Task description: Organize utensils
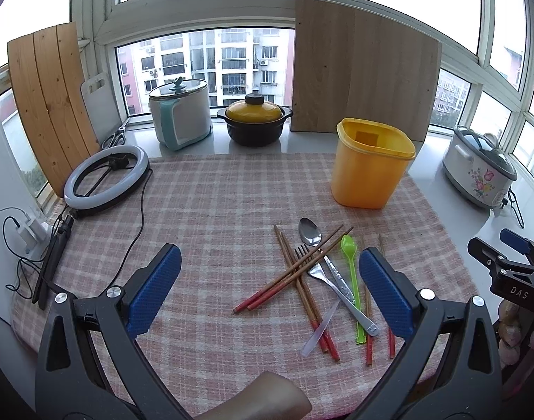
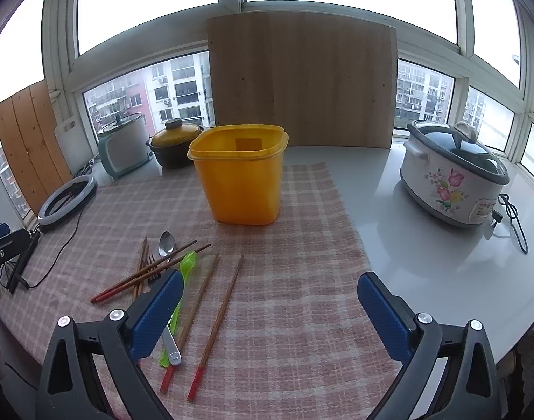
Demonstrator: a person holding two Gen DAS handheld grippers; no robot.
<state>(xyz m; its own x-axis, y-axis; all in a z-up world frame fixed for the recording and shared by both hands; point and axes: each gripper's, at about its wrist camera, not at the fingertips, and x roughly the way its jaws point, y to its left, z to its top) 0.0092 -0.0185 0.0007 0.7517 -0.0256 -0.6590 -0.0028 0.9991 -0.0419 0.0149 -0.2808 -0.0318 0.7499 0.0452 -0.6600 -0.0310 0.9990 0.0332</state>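
Two grippers hang over the checked cloth [image 1: 214,210], both with jaws spread wide and nothing between them. The landmark is the yellow bin [image 2: 239,175], standing upright and open-topped at the cloth's far side.

Nearer than the bin lies the utensil pile. In the left wrist view the left gripper [image 1: 270,290] frames most of it: a metal spoon [image 1: 331,269] with its bowl pointing toward the bin, a fork [image 1: 310,262] beside it, a green plastic spoon [image 1: 352,280] just to the right, a clear plastic spoon [image 1: 317,330] closest to the camera, and crossed chopsticks [image 1: 291,273] with red ends over the fork and spoon. The pile sits toward that gripper's right finger, which covers part of another chopstick pair.

In the right wrist view the right gripper [image 2: 270,311] hovers nearer than the bin, with the loose chopstick pair [image 2: 218,318] lying side by side between its fingers, toward the left one; that finger overlaps the green spoon's handle. A floral rice cooker [image 2: 452,178] stands right of the bin, off the cloth.
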